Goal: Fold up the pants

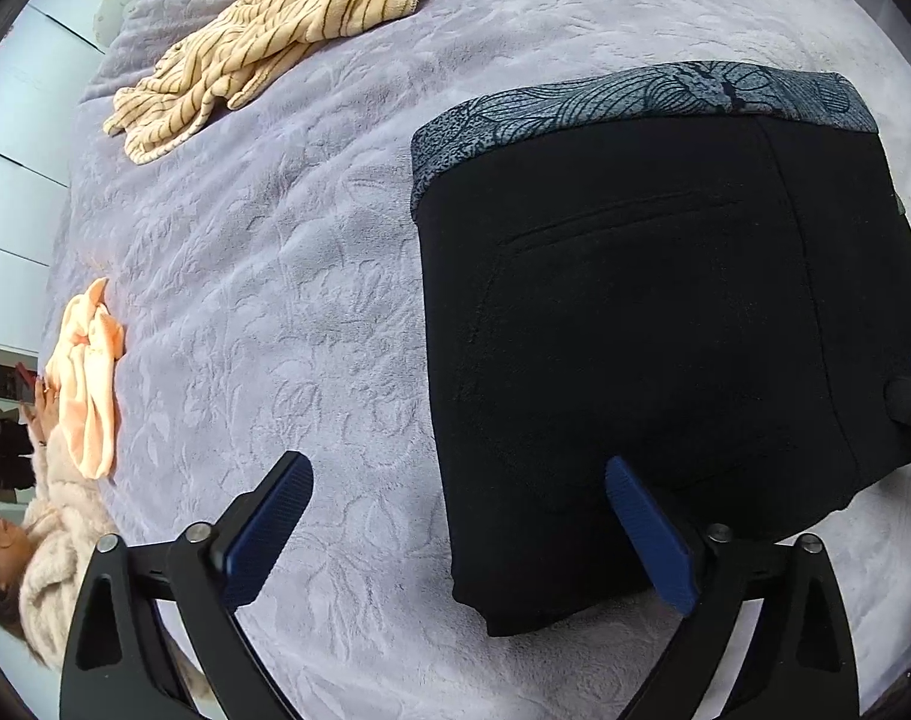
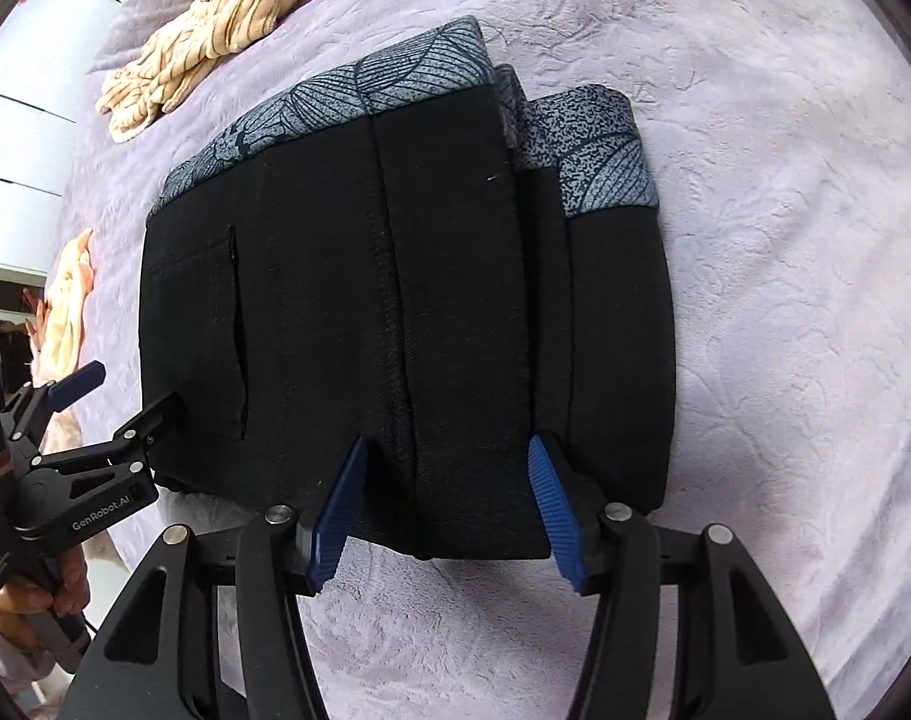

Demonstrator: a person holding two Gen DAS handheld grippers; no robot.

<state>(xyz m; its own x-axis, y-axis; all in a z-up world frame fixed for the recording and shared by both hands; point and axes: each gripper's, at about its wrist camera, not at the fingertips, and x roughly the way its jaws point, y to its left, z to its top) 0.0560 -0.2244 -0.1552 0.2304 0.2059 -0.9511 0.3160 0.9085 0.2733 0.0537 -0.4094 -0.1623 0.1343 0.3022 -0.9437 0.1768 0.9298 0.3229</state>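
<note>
Pants (image 2: pixel 395 300) lay folded into a compact black bundle on the lilac blanket (image 2: pixel 785 240), grey leaf-print waistband (image 2: pixel 347 102) at the far edge. In the right wrist view a second layer of the same print showed at the bundle's right side, stepped slightly back from the top layer. A slit pocket (image 2: pixel 236 330) faced up near the bundle's left edge.

Left gripper (image 1: pixel 461 534): jaws wide. Its right finger overlapped the near left corner of the pants; the left finger hung over bare blanket. Nothing between them was held.

Right gripper (image 2: pixel 449 510): jaws wide, both blue pads (image 2: pixel 335 516) at the near edge of the bundle, the cloth lying between them and not pinched.

Left gripper also appeared at the left of the right wrist view, open, one finger at the bundle's near left corner.

Striped cream garment (image 1: pixel 263 42) lay crumpled at the far left of the blanket, well apart from the pants. Peach cloth (image 1: pixel 89 378) lay at the left edge.
</note>
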